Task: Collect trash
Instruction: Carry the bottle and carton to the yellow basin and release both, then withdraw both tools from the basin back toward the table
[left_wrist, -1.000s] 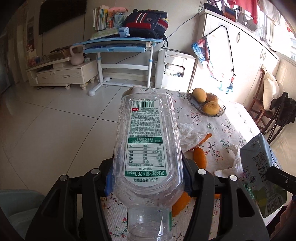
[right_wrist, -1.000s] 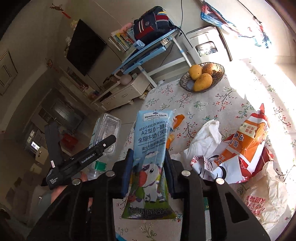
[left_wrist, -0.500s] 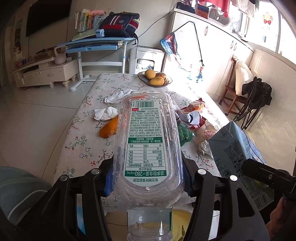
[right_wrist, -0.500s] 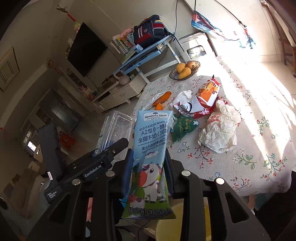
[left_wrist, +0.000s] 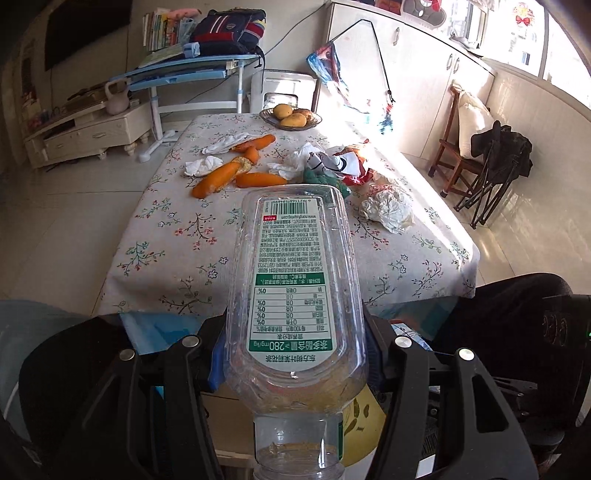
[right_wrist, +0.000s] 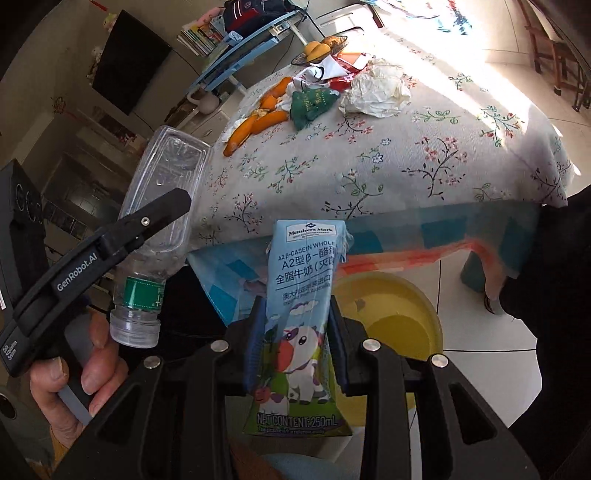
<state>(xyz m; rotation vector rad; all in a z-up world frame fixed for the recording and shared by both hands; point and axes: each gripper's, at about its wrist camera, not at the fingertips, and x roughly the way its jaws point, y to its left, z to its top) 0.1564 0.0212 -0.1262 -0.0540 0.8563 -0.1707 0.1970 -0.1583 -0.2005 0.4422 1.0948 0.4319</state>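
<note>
Between the left gripper's (left_wrist: 295, 354) pads sits a clear plastic bottle (left_wrist: 295, 280), pinched neck-down; the right gripper (right_wrist: 295, 354) clamps a milk carton (right_wrist: 301, 317). Just below and beyond both, a yellow bin (right_wrist: 399, 314) stands open on bare floor before the table's (right_wrist: 406, 155) near edge.

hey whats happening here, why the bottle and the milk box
A person is clearing trash off a floral-cloth table. The left tool is clamped on an empty clear plastic bottle, held neck down, and the right tool grips a small milk carton. Both are held off the table's near edge, above a yellow basin on the floor. Orange peels, crumpled tissues and wrappers are on the table.
</note>
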